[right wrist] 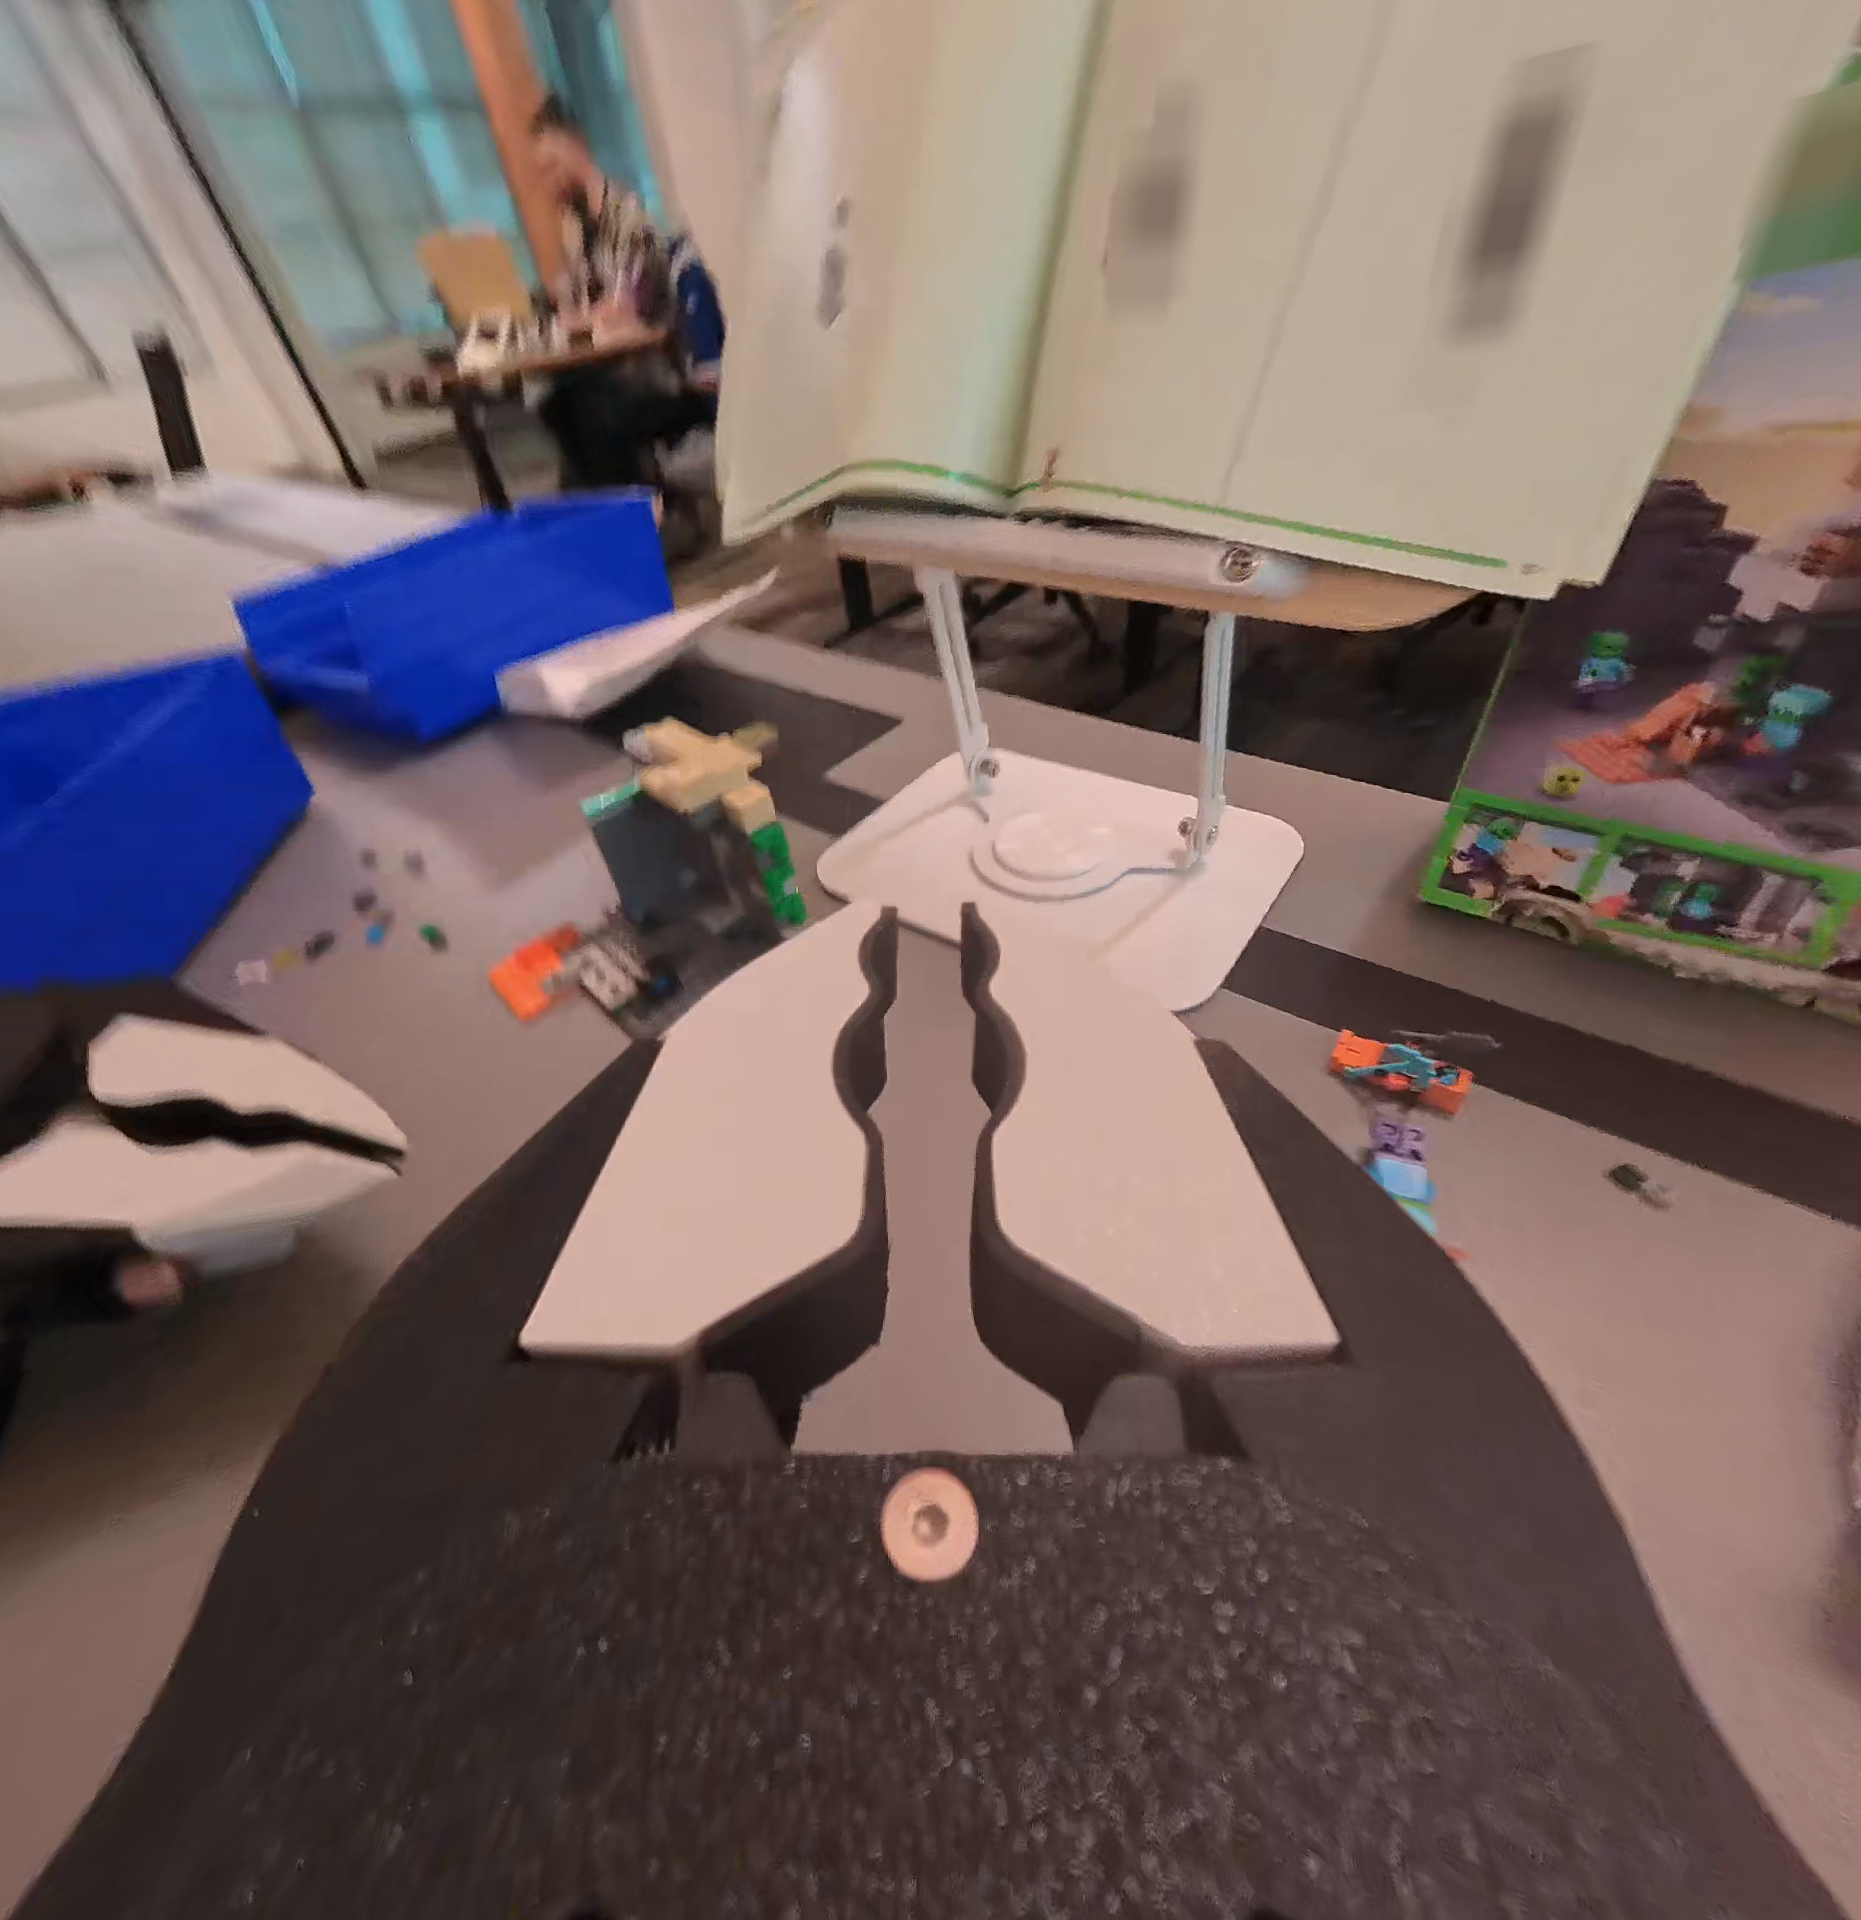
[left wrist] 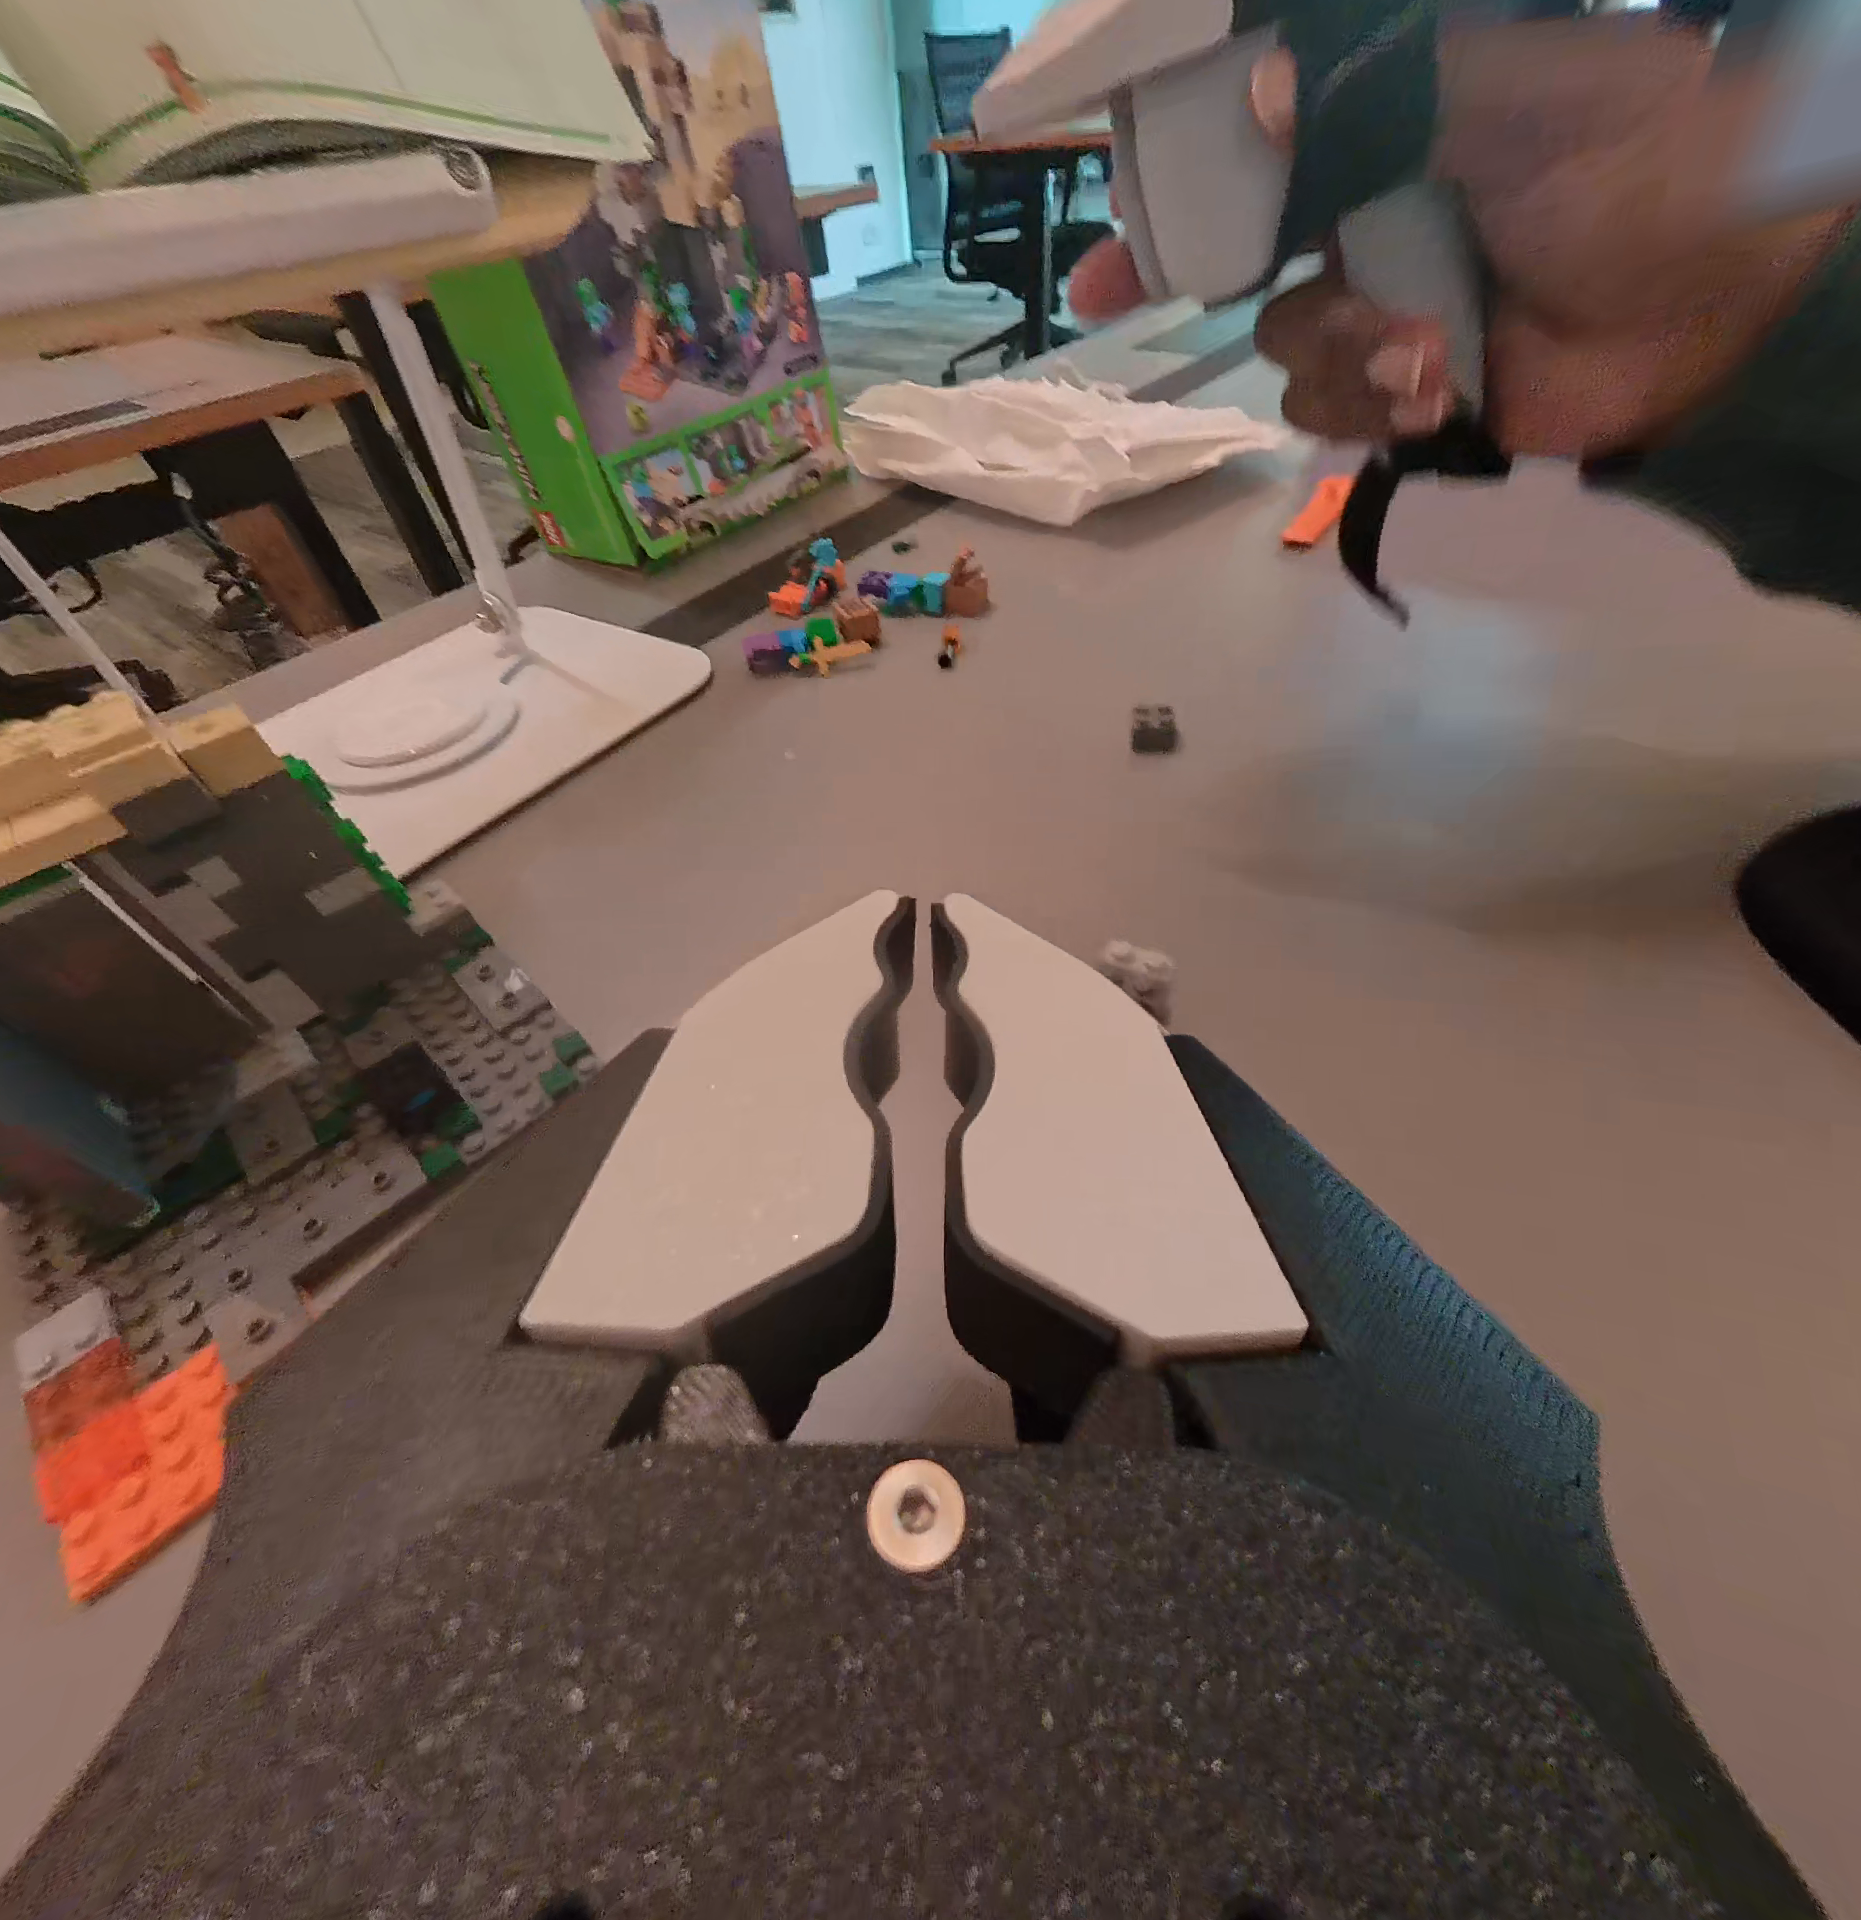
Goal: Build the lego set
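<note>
Low over the grey tabletop (left wrist: 1009, 810), left hand-held gripper (left wrist: 923, 906) with fingers drawn almost together — only a thin slit at the tips, nothing pinched. Just beside its right finger, a small light grey brick (left wrist: 1142, 971) on the surface, partly hidden. Close on the left, the half-built lego model (left wrist: 219, 935): tan blocks on top, grey and dark walls with green edging, studded grey baseplate, orange plates (left wrist: 126, 1455) at the near corner. Farther ahead, a lone dark brick (left wrist: 1153, 727), then a scatter of small coloured figures and pieces (left wrist: 853, 613), the green set box (left wrist: 687, 343) standing behind, crumpled white paper bags (left wrist: 1051, 436) to its right, an orange piece (left wrist: 1318, 511) beyond. Upper right, blurred — a person's hand (left wrist: 1528, 312) gripping the other tool.

Over in the right wrist view, right hand-held gripper (right wrist: 925, 914) held above the tabletop (right wrist: 1528, 1299), fingers slightly parted, narrow gap, empty. Straight ahead, the white book stand (right wrist: 1061, 862) carrying the open instruction booklet (right wrist: 1165, 291); left of it the lego model (right wrist: 697, 842), loose tiny pieces (right wrist: 375, 914) nearby, blue bins (right wrist: 282, 707) behind. Left hand-held gripper (right wrist: 386, 1148) visible at the left edge, tips near-closed. Coloured figures (right wrist: 1404, 1070) lying to the right, set box (right wrist: 1684, 727) at far right
</note>
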Demonstrator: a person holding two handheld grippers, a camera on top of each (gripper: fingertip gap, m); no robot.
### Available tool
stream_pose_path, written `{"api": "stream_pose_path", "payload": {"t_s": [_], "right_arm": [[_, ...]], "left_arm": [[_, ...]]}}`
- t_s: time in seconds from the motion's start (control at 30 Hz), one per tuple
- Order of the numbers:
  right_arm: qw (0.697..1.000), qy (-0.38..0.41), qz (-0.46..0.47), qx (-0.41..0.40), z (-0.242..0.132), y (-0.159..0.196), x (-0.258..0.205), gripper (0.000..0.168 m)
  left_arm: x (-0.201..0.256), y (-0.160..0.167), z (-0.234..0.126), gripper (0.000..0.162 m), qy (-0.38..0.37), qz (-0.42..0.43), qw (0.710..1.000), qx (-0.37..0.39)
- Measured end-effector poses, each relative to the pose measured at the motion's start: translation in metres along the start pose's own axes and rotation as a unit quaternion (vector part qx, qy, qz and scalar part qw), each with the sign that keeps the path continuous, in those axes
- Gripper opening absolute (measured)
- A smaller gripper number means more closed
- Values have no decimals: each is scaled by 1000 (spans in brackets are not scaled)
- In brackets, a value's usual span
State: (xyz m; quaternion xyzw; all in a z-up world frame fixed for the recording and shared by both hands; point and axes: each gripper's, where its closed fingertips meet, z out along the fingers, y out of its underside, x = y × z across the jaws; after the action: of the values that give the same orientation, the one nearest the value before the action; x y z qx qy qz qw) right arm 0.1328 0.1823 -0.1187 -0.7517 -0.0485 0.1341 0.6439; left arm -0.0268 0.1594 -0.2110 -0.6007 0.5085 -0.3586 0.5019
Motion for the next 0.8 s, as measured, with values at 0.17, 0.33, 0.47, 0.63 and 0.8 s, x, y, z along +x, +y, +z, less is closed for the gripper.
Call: {"api": "stream_pose_path", "payload": {"t_s": [0.17, 0.33, 0.47, 0.63, 0.8], "right_arm": [[999, 29, -16, 26, 17, 44, 11, 8], [996, 44, -72, 12, 10, 54, 15, 7], [994, 81, -74, -1, 2, 61, 36, 7], [995, 96, -22, -24, -5, 68, 56, 11], [984, 129, -108, -52, -7, 79, 54, 11]], "left_arm": [[-34, -8, 21, 1, -46, 28, 999, -6], [-30, -1, 15, 1, -33, 5, 999, 9], [-19, 1, 6, 0, -23, 22, 999, 24], [-10, -4, 8, 1, -29, 60, 997, 24], [-19, 3, 5, 0, -68, 107, 992, -1]]}}
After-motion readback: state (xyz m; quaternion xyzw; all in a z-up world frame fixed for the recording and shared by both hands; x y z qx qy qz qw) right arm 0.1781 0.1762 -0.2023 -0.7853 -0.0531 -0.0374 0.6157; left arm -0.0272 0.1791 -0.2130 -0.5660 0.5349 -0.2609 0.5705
